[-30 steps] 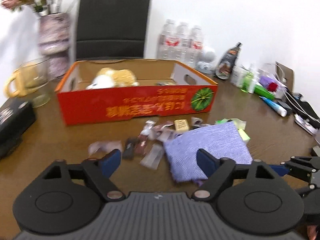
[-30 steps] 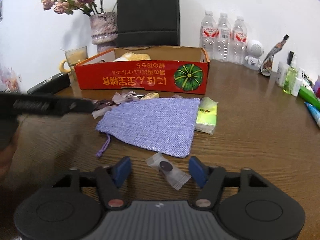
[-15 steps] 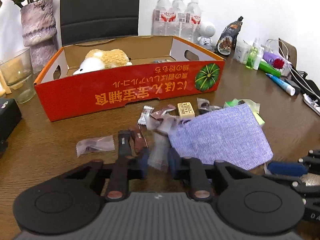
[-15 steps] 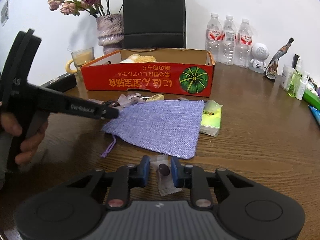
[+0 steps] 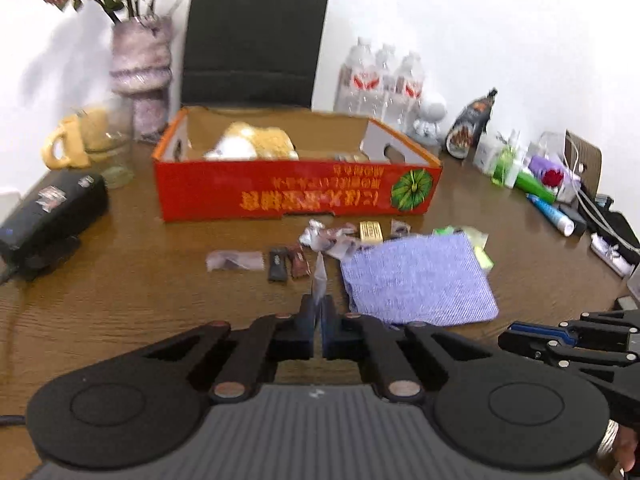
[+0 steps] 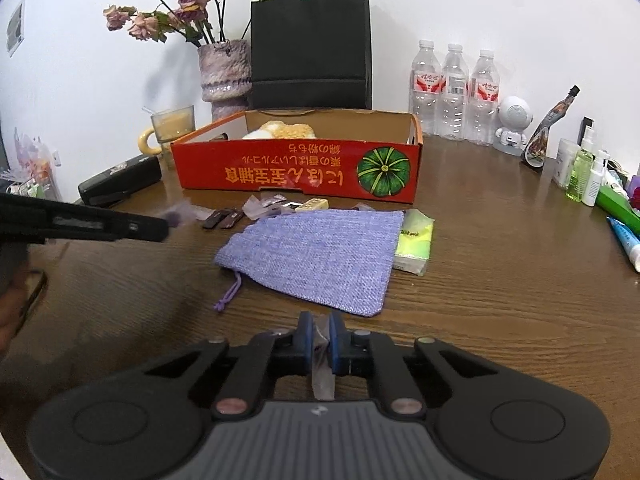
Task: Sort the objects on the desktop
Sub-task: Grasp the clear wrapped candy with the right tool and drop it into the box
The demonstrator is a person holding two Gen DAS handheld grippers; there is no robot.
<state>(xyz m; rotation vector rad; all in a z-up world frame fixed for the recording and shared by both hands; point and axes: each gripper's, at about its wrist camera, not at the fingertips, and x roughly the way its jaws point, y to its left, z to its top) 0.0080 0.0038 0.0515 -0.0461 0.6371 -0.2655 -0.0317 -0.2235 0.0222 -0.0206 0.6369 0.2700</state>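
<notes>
My left gripper (image 5: pixel 319 305) is shut on a clear-wrapped candy (image 5: pixel 319 278) that sticks up from its pads, lifted above the wooden table. From the right wrist view the left gripper (image 6: pixel 162 229) hangs at the left with the blurred wrapper at its tip. My right gripper (image 6: pixel 319 322) is shut on another clear candy wrapper (image 6: pixel 321 376), just in front of the purple cloth pouch (image 6: pixel 320 252). More wrapped candies (image 5: pixel 234 260) lie between the pouch (image 5: pixel 420 276) and the red cardboard box (image 5: pixel 296 196). A plush toy (image 5: pixel 256 144) lies in the box.
A yellow-green tissue pack (image 6: pixel 414 240) lies beside the pouch. A black case (image 5: pixel 52 216), a glass mug (image 5: pixel 108 140) and a vase (image 5: pixel 140 76) stand at the left. Water bottles (image 6: pixel 454 92) stand behind the box, and tubes and bottles (image 5: pixel 532 184) crowd the right edge.
Both grippers went from open to shut, each on a clear-wrapped candy. The left one then pulled back and up with its candy; the right one stayed put.
</notes>
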